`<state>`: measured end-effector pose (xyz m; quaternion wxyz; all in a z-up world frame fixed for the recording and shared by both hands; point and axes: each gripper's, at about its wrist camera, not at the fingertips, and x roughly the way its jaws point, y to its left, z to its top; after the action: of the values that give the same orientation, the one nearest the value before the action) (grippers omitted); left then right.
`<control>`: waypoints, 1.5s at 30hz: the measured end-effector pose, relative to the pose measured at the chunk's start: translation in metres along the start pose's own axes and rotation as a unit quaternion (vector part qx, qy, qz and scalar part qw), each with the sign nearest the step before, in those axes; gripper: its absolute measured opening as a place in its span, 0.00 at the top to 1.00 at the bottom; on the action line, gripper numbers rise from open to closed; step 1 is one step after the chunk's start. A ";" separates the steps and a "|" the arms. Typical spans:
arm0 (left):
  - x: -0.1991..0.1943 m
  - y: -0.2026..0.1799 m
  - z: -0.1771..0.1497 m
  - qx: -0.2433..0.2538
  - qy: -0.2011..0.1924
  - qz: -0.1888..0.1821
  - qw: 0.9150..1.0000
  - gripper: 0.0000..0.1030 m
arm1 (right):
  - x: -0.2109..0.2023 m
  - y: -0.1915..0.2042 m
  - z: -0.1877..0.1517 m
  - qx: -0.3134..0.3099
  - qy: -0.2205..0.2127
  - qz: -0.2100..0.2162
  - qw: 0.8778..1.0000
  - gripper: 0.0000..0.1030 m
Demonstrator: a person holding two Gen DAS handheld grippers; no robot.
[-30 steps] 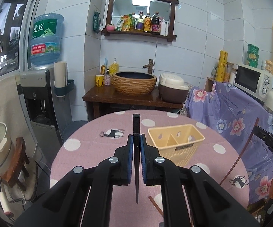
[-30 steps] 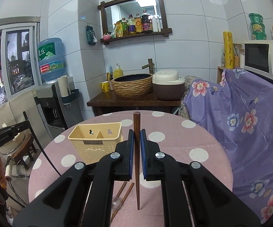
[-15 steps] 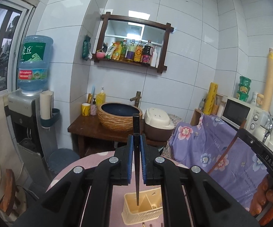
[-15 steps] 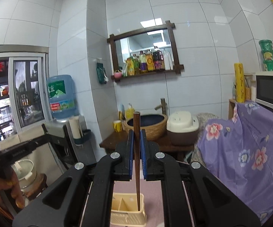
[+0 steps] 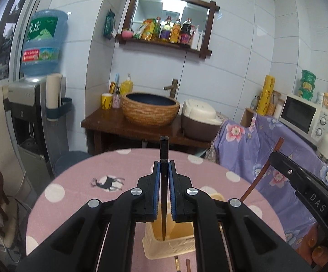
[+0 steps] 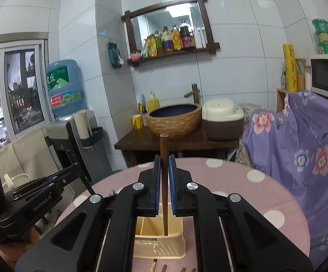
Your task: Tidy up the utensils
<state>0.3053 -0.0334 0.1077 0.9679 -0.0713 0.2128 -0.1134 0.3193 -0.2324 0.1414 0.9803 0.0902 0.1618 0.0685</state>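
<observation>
The cream plastic basket (image 6: 159, 242) sits on the pink polka-dot table (image 6: 266, 195), and it is the target — its inner dividers show, and what can be seen of the compartments looks bare, though the gripper bodies hide much of it. The right gripper (image 6: 164, 181) has its blue pads pressed narrow on a brown wooden chopstick (image 6: 164, 149), held upright with its lower tip down inside the basket, beside a divider. The left gripper (image 5: 164, 185) is likewise clamped narrow on a dark chopstick (image 5: 164, 149), upright, its point reaching into the basket's (image 5: 164, 244) near compartment. Neither stick is let go yet, so by my judgement nothing is filed so far; both are at the point of delivery and only the release is left for this pair. More work remains — the ends of further utensils (image 5: 182, 265) lie on the cloth just in front of the basket, partly hidden under the grippers, too cropped to count or name with confidence.
</observation>
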 end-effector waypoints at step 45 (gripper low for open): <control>-0.061 0.042 -0.161 -0.013 0.117 0.019 0.993 0.18 | -0.063 -0.029 -0.161 -0.032 0.113 -0.034 0.992 0.38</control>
<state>0.1907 0.0082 -0.0204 0.9374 -0.0662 0.3270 -0.0998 0.2103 -0.2455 0.0048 0.9599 0.0452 0.2723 0.0496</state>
